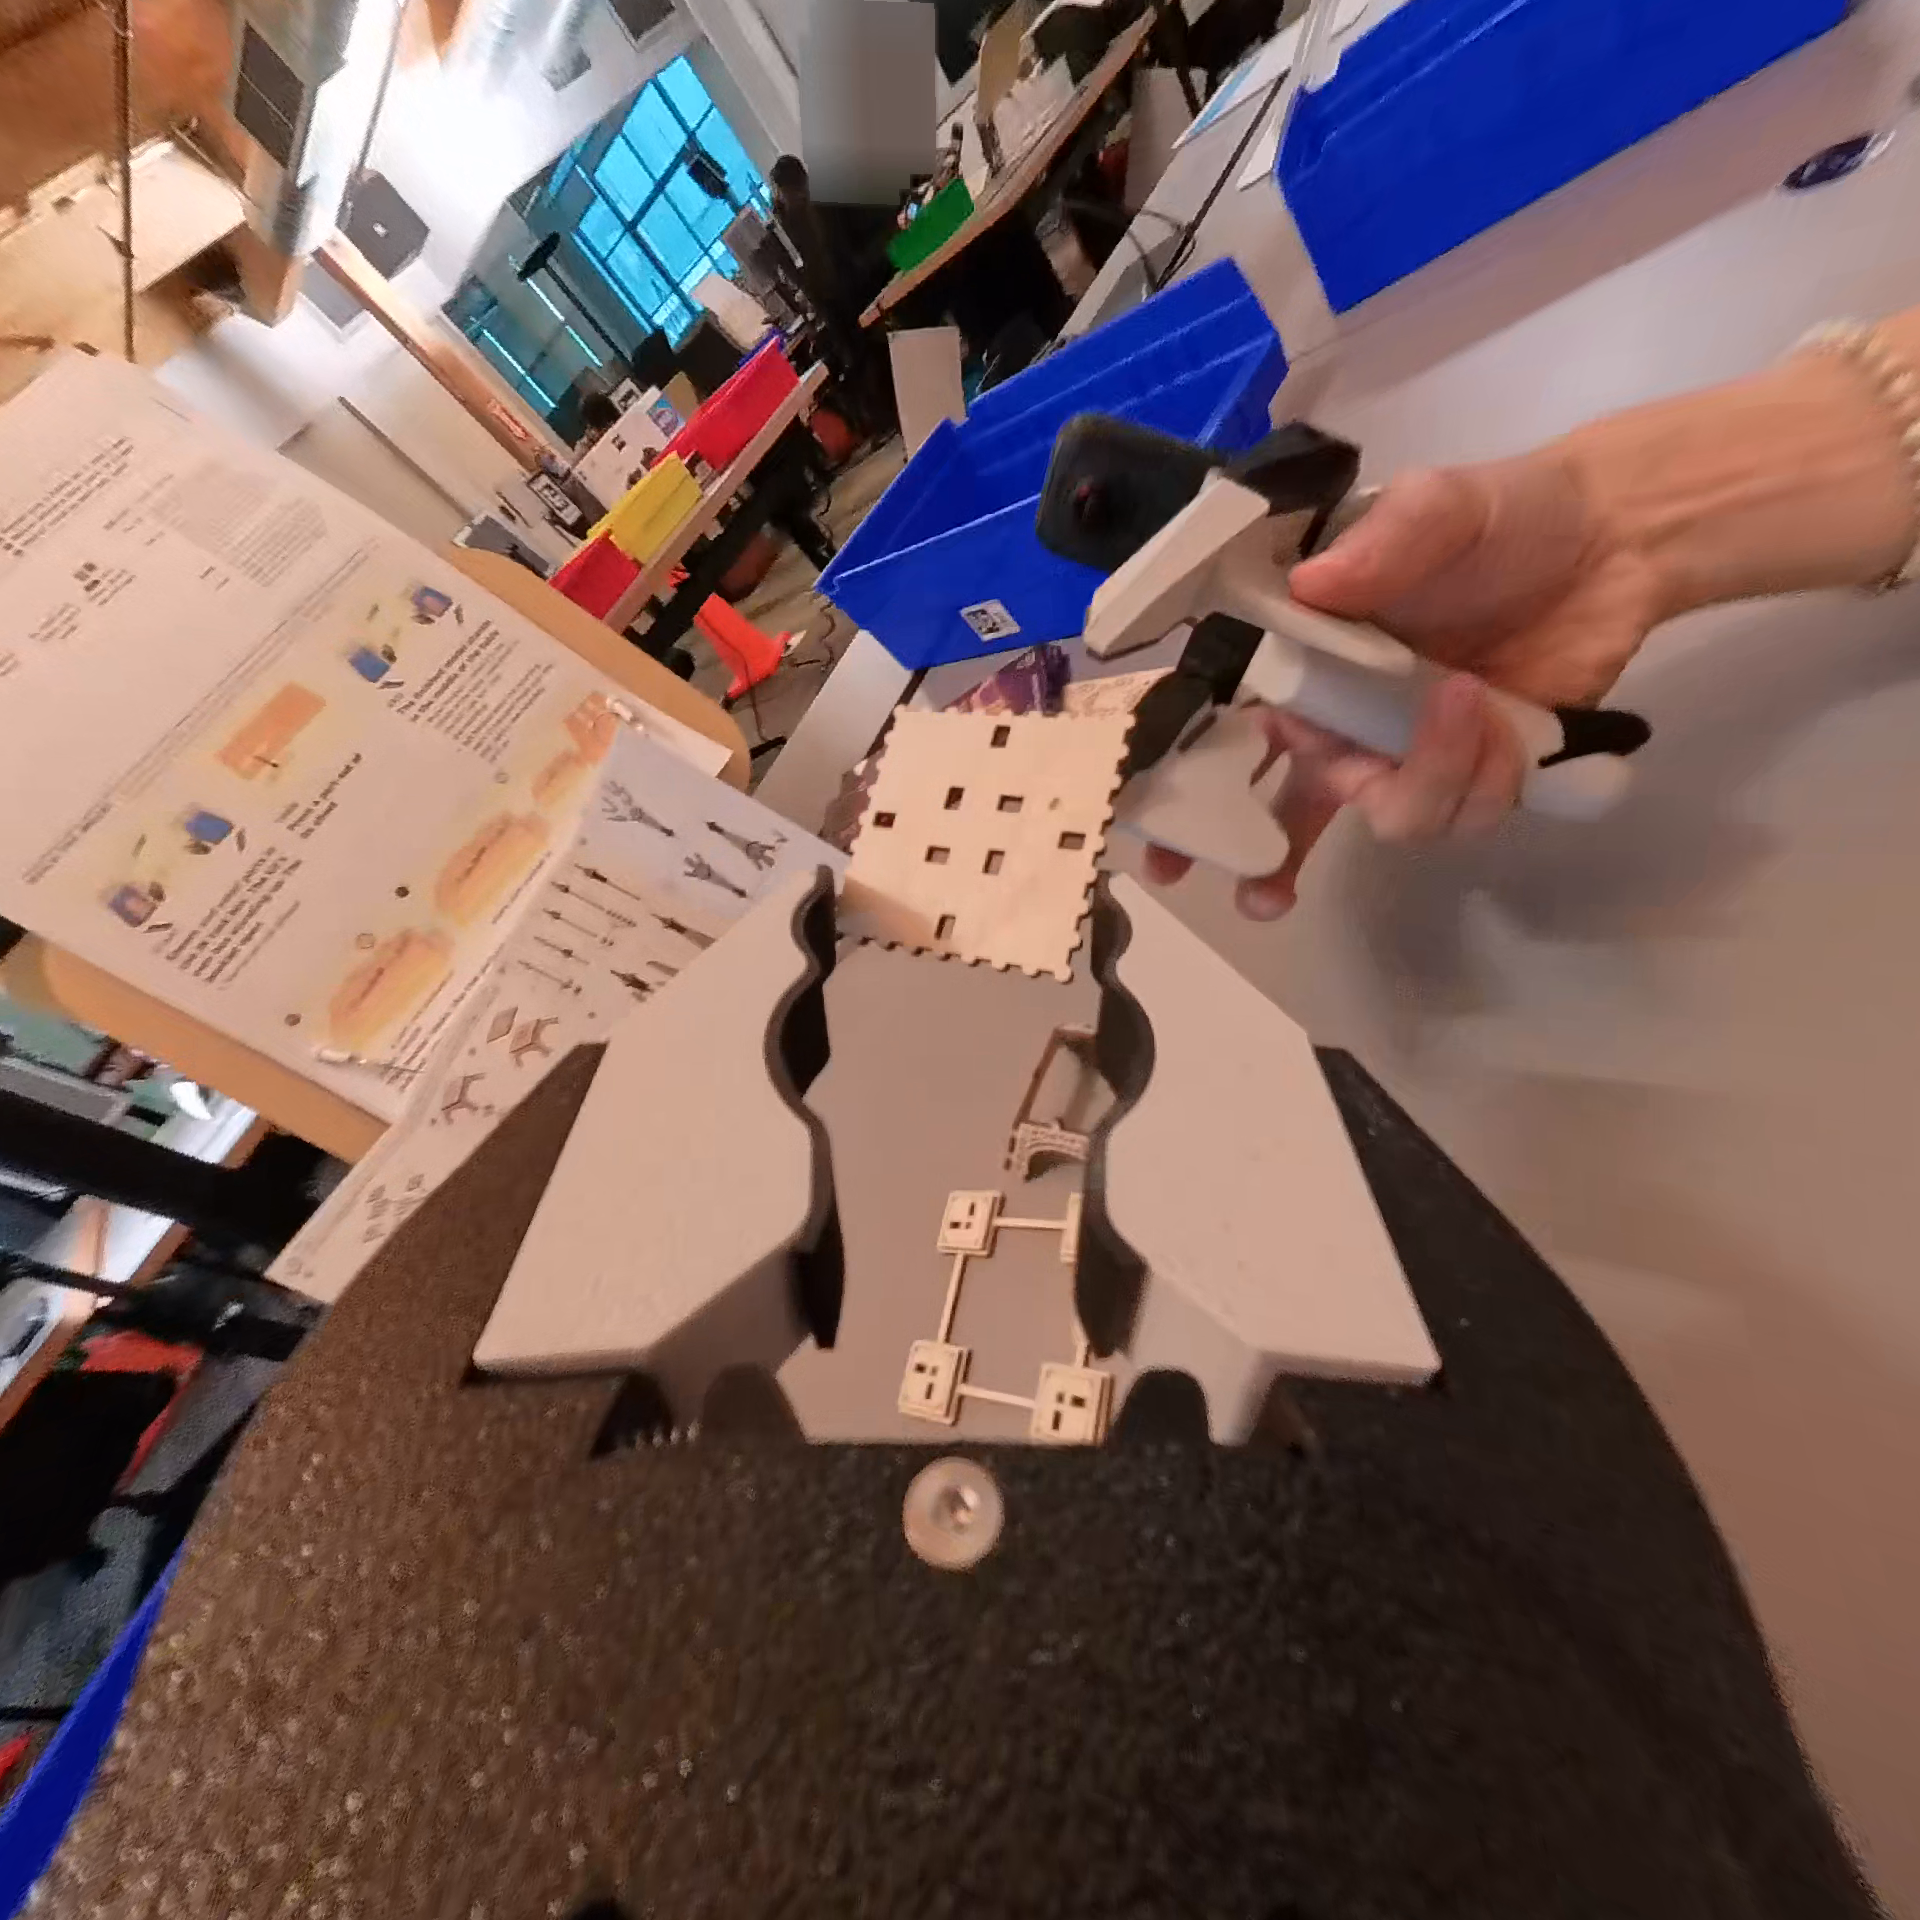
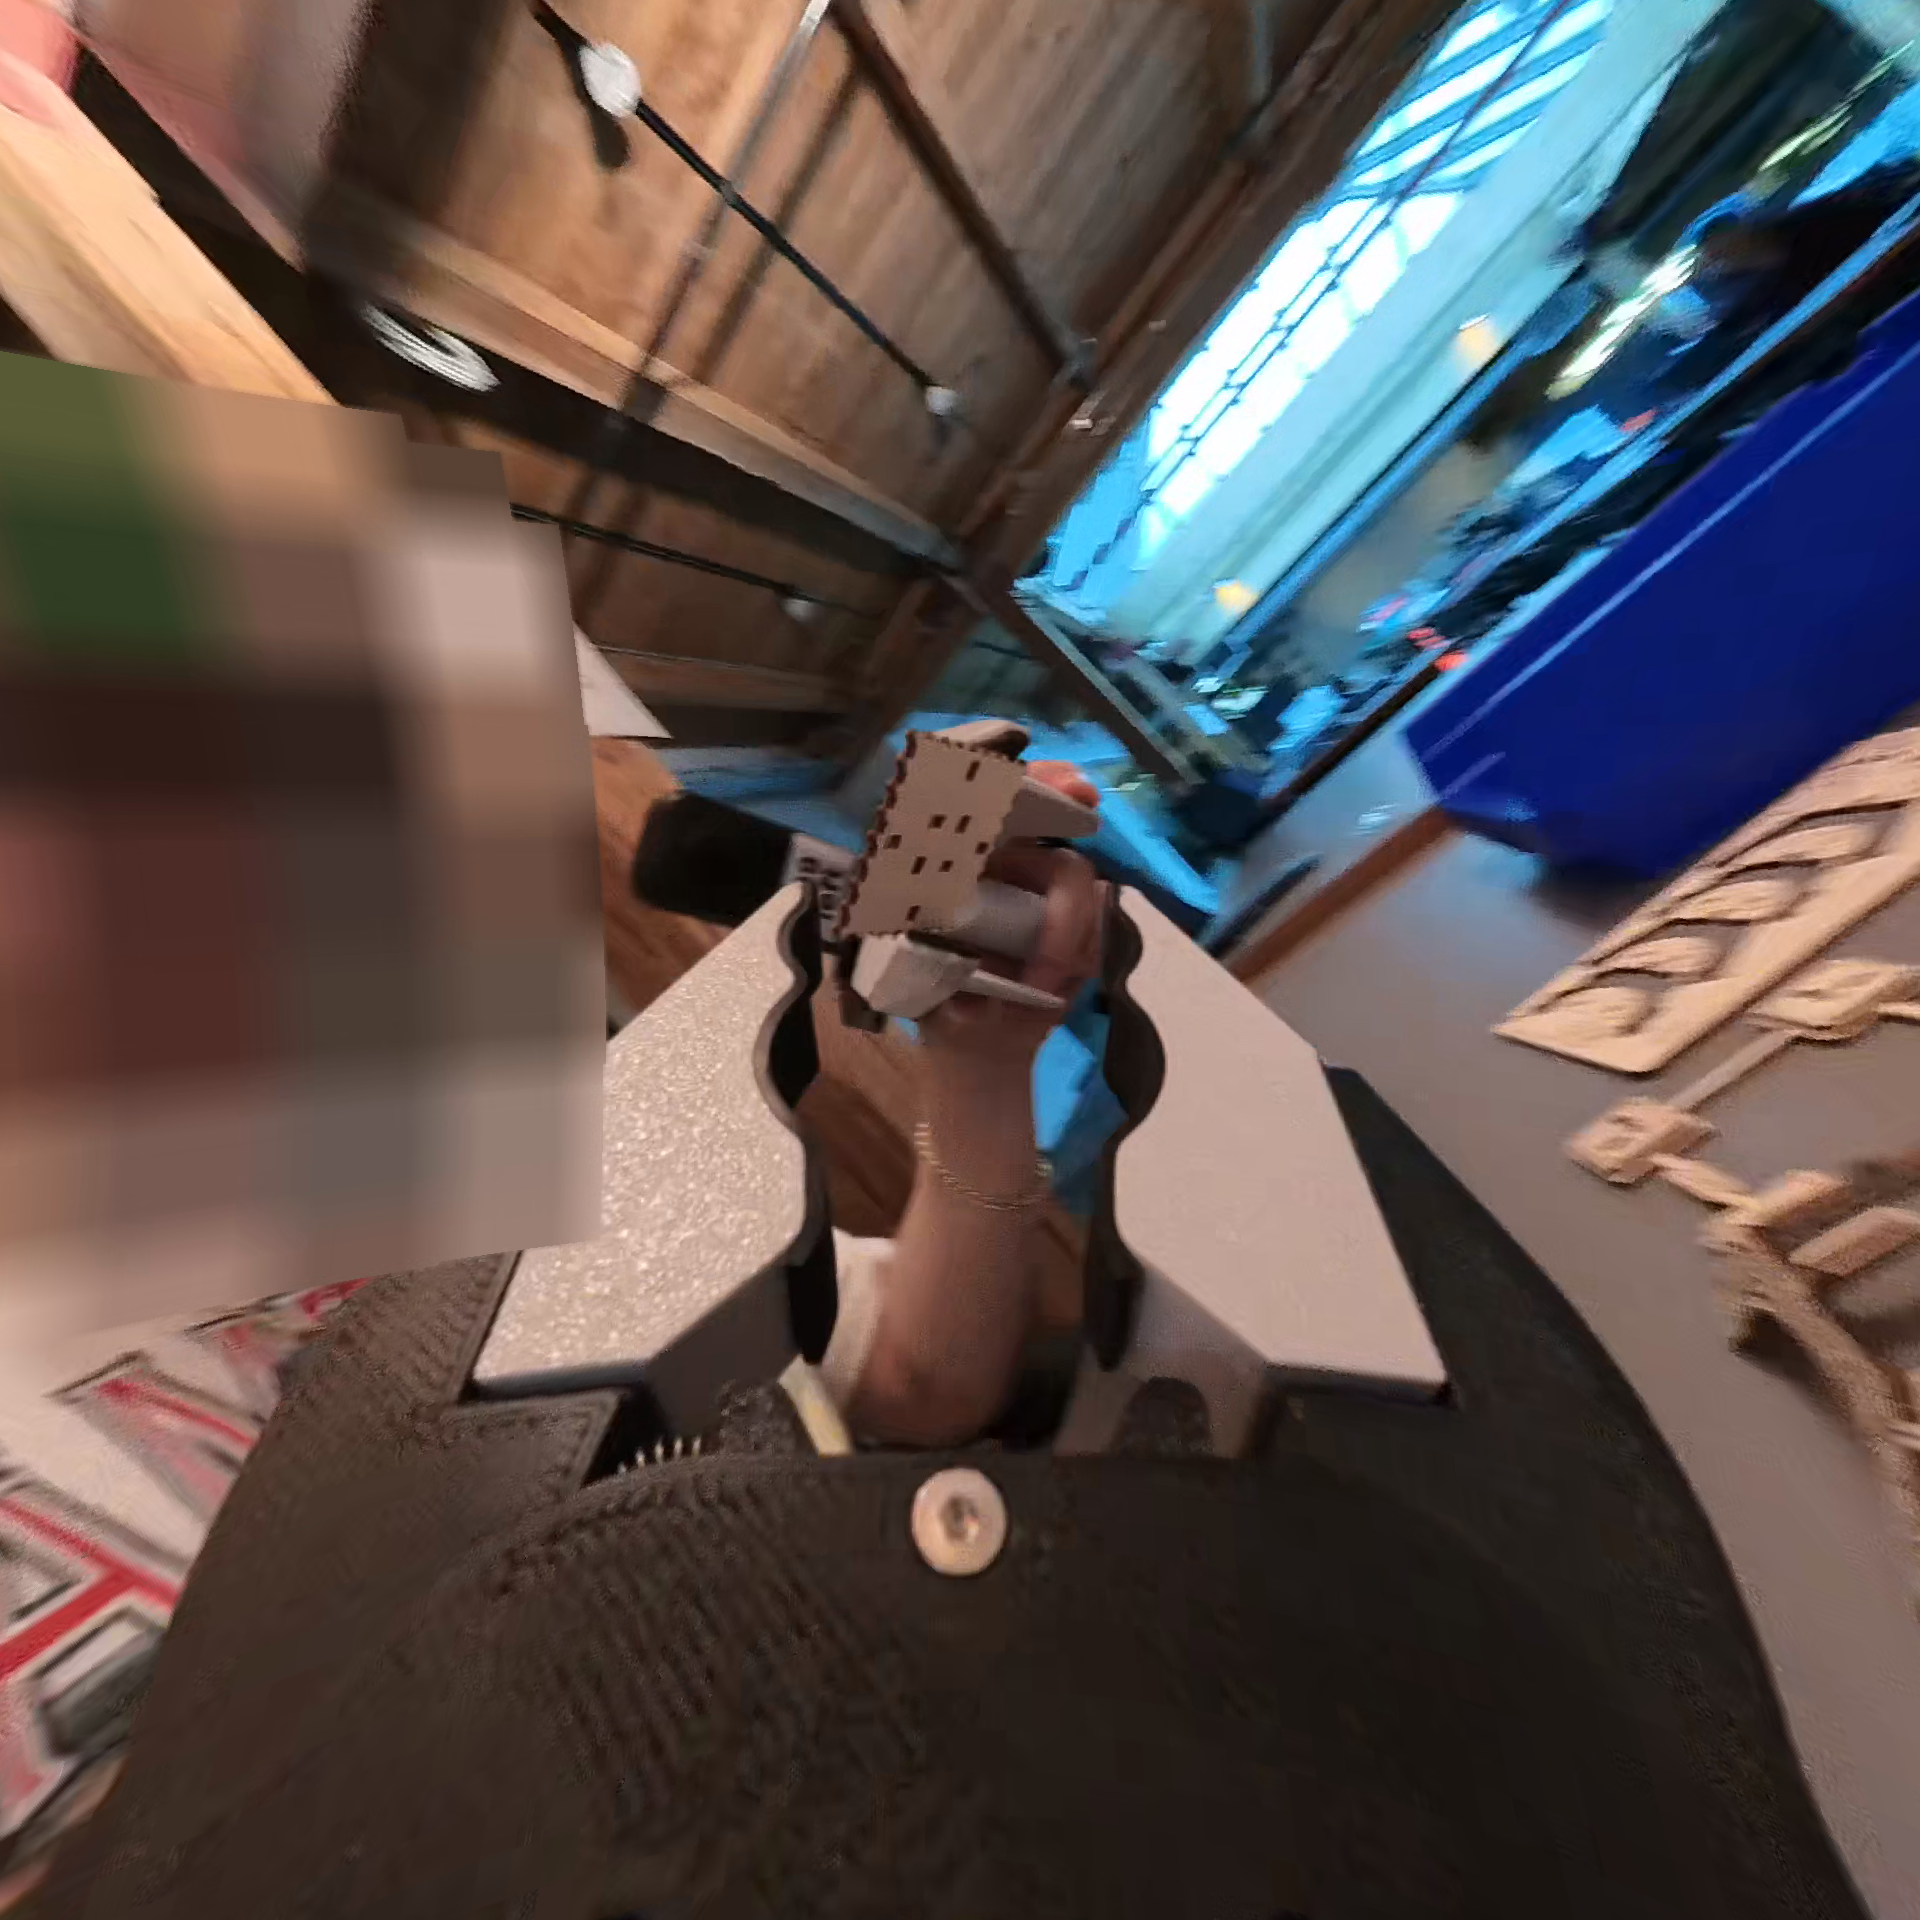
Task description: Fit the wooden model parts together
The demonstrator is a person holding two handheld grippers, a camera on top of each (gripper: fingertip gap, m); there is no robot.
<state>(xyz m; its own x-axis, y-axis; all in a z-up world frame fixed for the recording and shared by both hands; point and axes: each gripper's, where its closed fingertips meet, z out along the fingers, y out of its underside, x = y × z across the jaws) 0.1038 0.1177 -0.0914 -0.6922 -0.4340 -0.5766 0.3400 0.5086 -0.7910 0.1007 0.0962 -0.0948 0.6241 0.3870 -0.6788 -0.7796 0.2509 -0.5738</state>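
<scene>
My left gripper (image 1: 966, 914) is shut on a square wooden plate (image 1: 987, 842) with several small slots and holds it tilted above the grey table (image 1: 1558, 1143). Below it on the table lie a flat wooden frame with four square corner pads (image 1: 1013, 1320) and a small arched wooden piece (image 1: 1049, 1127). My right gripper (image 2: 961, 935) is open and empty, raised and facing the left one. It shows in the left wrist view (image 1: 1143, 717) just right of the plate. The plate also shows in the right wrist view (image 2: 935, 831).
Two blue bins (image 1: 1091, 499) (image 1: 1507, 135) stand at the table's far side. Printed instruction sheets (image 1: 260, 707) lie to the left. Cut-out wooden sheets (image 2: 1714, 935) and blurred loose wooden parts (image 2: 1766, 1226) lie on the table to the right. A hand (image 1: 1507, 582) holds the right gripper. The grippers are tip to tip, or close to it.
</scene>
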